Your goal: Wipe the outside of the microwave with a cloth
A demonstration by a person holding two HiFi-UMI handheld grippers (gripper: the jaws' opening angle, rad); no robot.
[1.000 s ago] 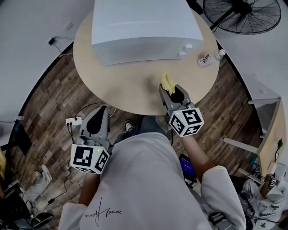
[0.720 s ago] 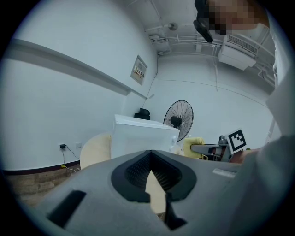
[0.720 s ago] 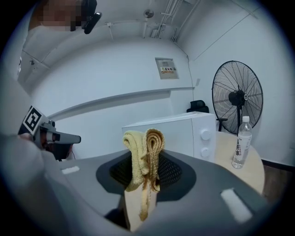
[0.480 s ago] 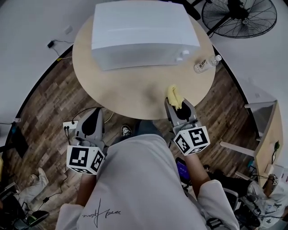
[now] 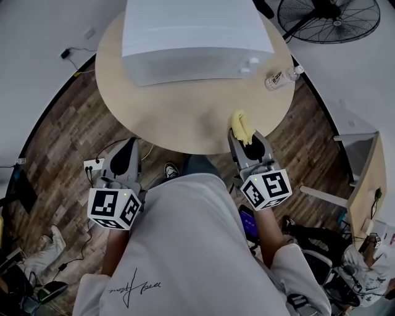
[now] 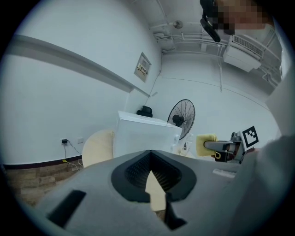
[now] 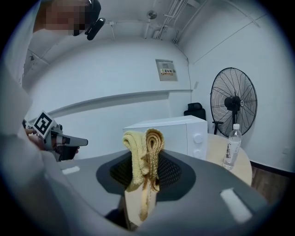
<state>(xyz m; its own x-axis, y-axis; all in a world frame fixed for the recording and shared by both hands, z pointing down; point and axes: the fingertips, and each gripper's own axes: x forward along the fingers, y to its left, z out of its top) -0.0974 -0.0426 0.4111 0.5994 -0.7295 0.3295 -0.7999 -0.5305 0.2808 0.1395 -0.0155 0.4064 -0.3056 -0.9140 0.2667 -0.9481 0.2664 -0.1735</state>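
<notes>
- My right gripper (image 5: pixel 241 137) is shut tight on the yellow cloth (image 5: pixel 241 124)
- The cloth sticks out past the tips in a folded bunch, and one fold looks more brown than the other
- I hold the cloth over the near edge of the round table (image 5: pixel 179 123), on the right side
- The cloth is well apart from the microwave (image 5: pixel 191 37) and does not touch it
- The white microwave sits at the far side of the table, with its front and two round knobs (image 7: pixel 198 144) turned toward me
- A clear water bottle (image 5: pixel 281 77) with a white cap is on the table, just beside the microwave on the right
- My left gripper (image 5: pixel 126 148) is low on my left, off the table and over the wood floor (image 5: pixel 68 142)
- Its jaws are together and there is nothing between them
- A big black fan (image 5: pixel 330 18) stands past the table on the right
- A white power strip (image 5: pixel 92 165) lies on the floor near my left gripper
</notes>
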